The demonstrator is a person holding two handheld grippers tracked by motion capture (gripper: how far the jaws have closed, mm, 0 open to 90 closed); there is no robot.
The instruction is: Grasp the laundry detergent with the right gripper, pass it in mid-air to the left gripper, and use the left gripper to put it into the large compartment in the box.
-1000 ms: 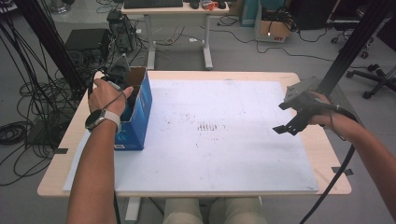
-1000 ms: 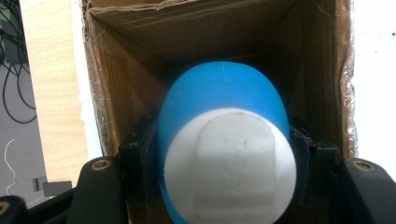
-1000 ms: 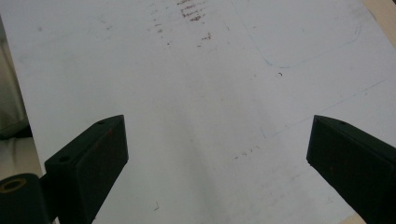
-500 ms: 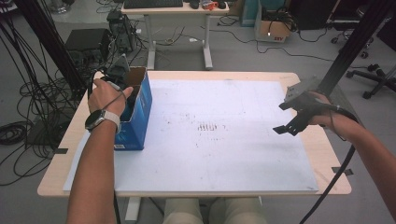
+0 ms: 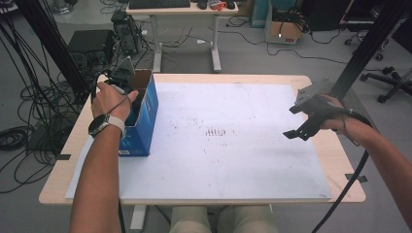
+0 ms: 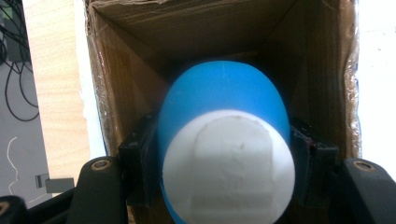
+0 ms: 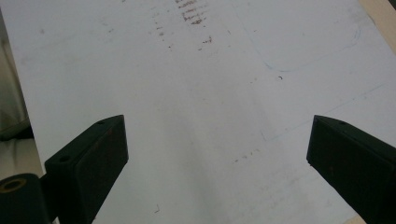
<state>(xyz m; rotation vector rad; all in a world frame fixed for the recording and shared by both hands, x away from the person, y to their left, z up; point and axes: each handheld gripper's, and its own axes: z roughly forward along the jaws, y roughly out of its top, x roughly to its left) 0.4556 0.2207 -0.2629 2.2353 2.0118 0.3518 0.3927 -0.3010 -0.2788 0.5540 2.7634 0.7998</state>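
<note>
High view is showing the surface (image 5: 272, 160) and blue box (image 5: 143, 121) unchanged since a second ago; left hand-held gripper (image 6: 224, 149) is clamping a blue-and-white bottle (image 6: 224, 140) inside it, right hand-held gripper (image 7: 217, 154) is hanging wide open, empty.

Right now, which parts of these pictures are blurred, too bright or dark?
Left gripper view: the blue and white object is soft, the box interior dark, the right edge overexposed. Right gripper view: the jaws are dark. High view: evenly lit.

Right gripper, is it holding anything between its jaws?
No, the right gripper has its jaws wide apart over the bare white sheet, with nothing between them.
</note>
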